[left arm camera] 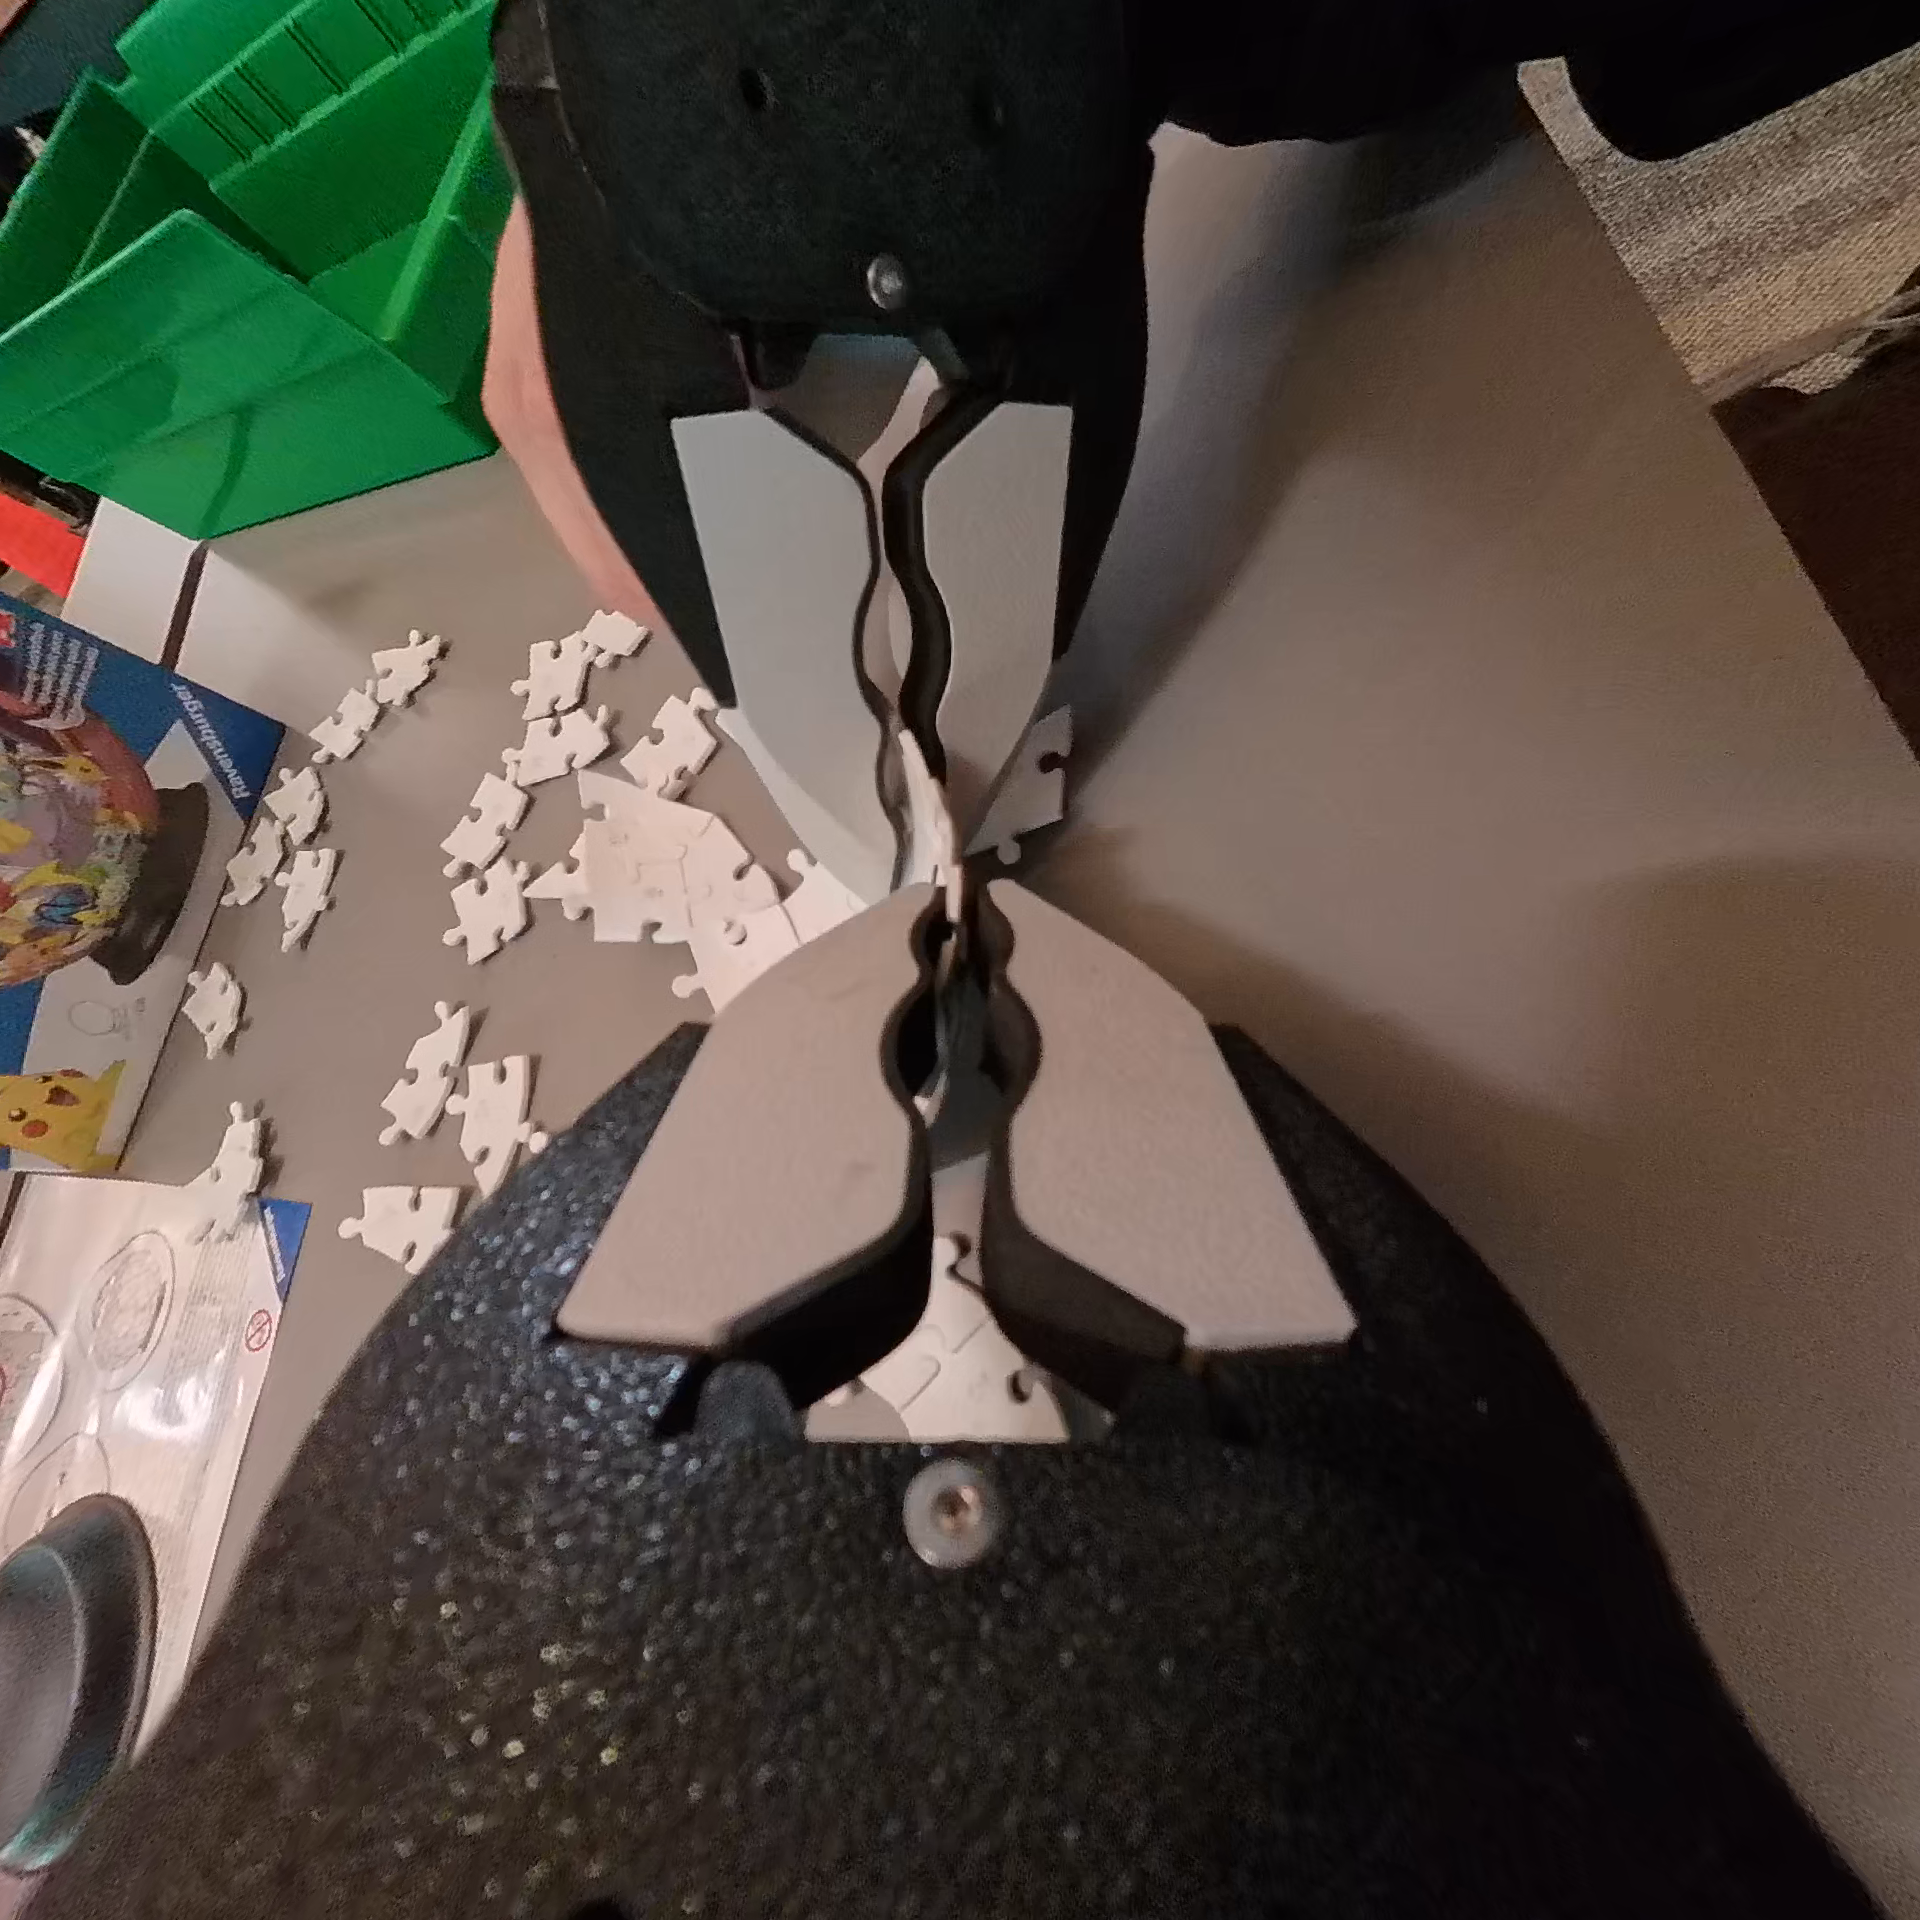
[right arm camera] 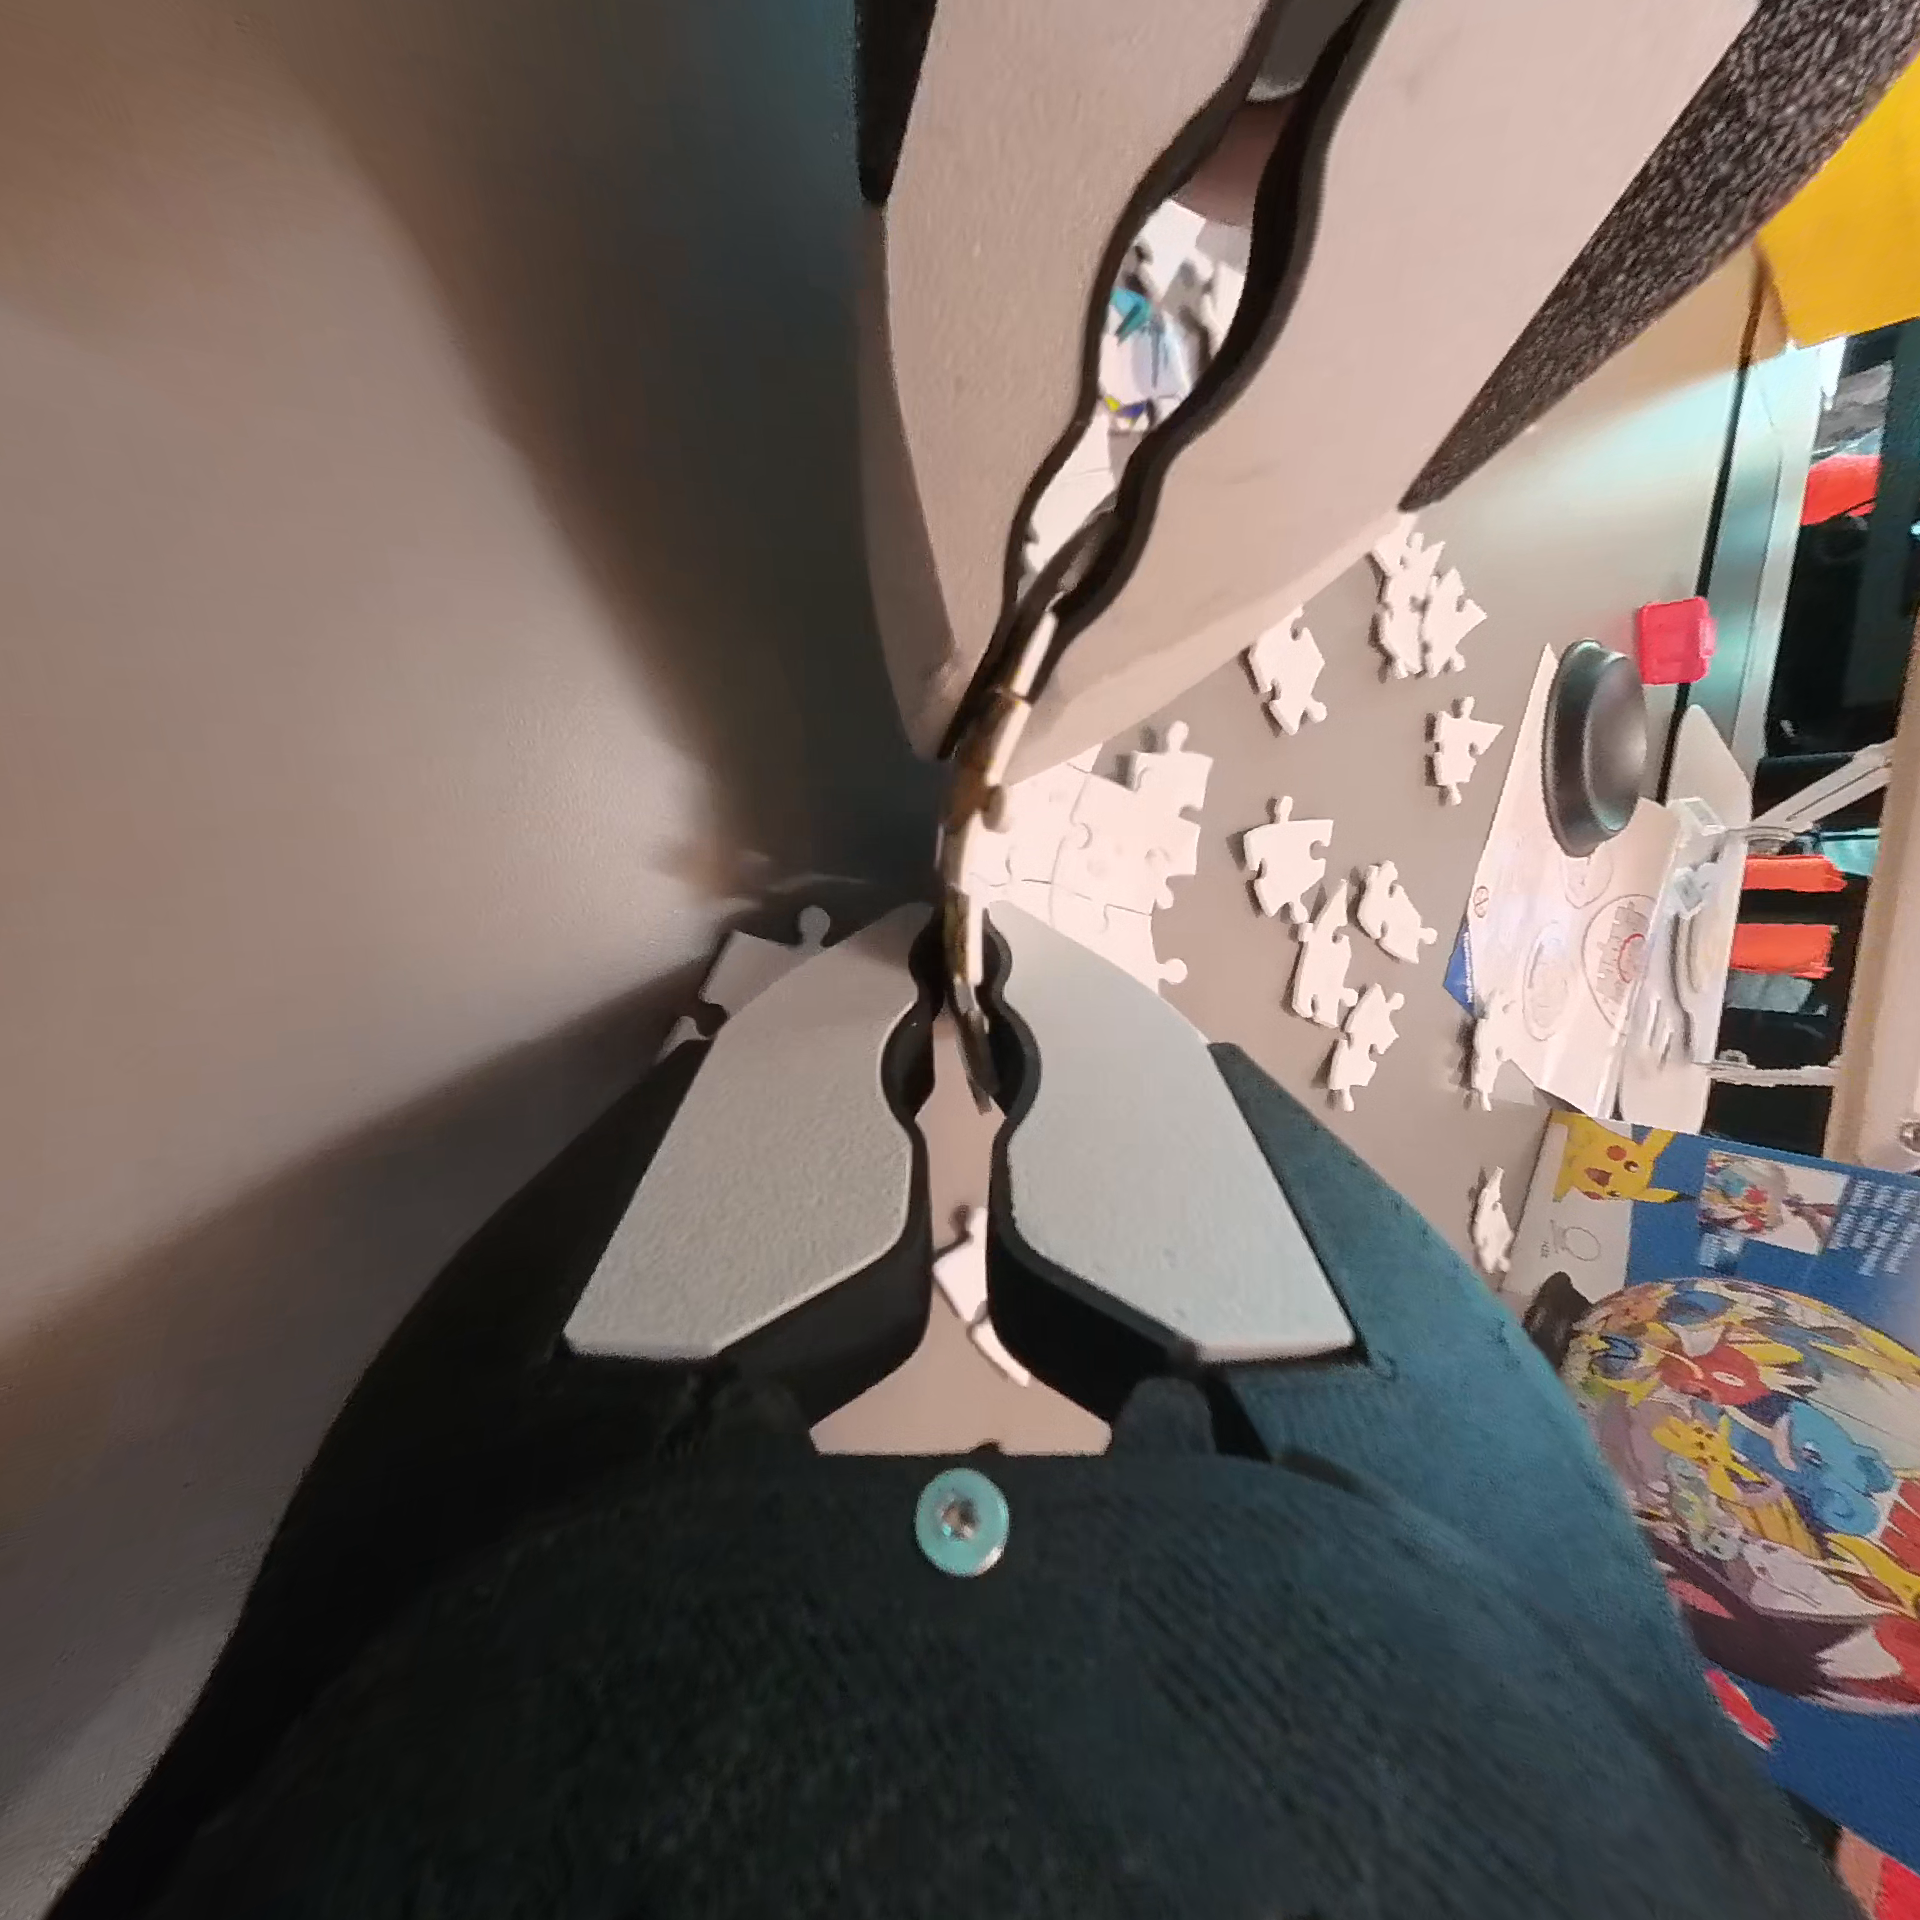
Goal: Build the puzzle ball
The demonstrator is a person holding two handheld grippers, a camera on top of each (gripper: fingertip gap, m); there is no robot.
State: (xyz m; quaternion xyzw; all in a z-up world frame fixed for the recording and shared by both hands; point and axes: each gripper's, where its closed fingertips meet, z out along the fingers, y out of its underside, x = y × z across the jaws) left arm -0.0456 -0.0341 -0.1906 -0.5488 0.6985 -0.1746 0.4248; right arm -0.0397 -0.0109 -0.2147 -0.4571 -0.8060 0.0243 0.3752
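Note:
My left gripper [left arm camera: 954, 920] is shut on the near end of a short curved strip of joined puzzle pieces [left arm camera: 932, 795], seen edge-on above the grey table. My right gripper [left arm camera: 914, 842] reaches in from the top, shut on the strip's far end, tip to tip with the left. In the right wrist view, my right gripper [right arm camera: 961, 971] pinches the strip [right arm camera: 985, 810] from below and the left gripper [right arm camera: 982, 707] pinches it from above. A larger joined section of white pieces [left arm camera: 665, 883] lies on the table beneath; it also shows in the right wrist view [right arm camera: 1101, 852].
Several loose white pieces [left arm camera: 488, 821] are scattered left of the joined section. The blue puzzle box [left arm camera: 94, 883], an instruction sheet [left arm camera: 125, 1382] and a black stand [right arm camera: 1595, 748] lie beyond them. Green bins [left arm camera: 239, 260] stand at the table's far left. My left and right fingertips are right by each other.

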